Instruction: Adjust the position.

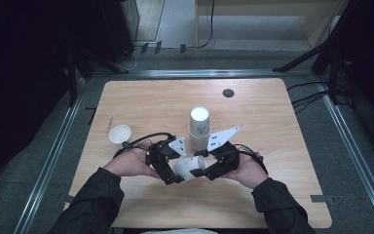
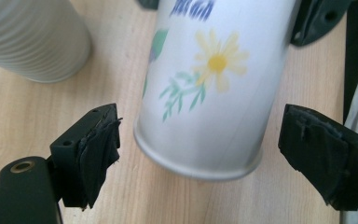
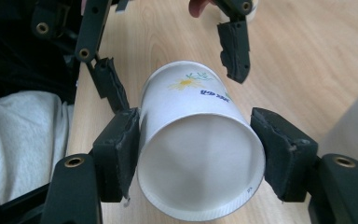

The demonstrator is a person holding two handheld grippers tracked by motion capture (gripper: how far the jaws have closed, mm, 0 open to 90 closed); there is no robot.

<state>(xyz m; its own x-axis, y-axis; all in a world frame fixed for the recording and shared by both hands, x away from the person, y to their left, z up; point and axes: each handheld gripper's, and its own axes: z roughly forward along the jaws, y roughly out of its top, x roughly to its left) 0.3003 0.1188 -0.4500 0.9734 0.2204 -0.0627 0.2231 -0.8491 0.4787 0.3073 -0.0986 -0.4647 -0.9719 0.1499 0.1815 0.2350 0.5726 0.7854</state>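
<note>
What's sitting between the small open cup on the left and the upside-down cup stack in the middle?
Nothing: in the high view, bare wooden table lies between the small cup and the inverted cup stack.

Tabletop (image 1: pixel 141 102): light wood, rounded corners, dark round grommet (image 1: pixel 228 92) near far edge. Inverted stack of paper cups (image 1: pixel 199 127) standing at centre. Small white cup (image 1: pixel 120 133) upright near left edge. Thin stick (image 1: pixel 109 125) lying just beside small cup.

Blue lettering on flowered paper cup (image 3: pixel 200 140), too blurred to read
</note>
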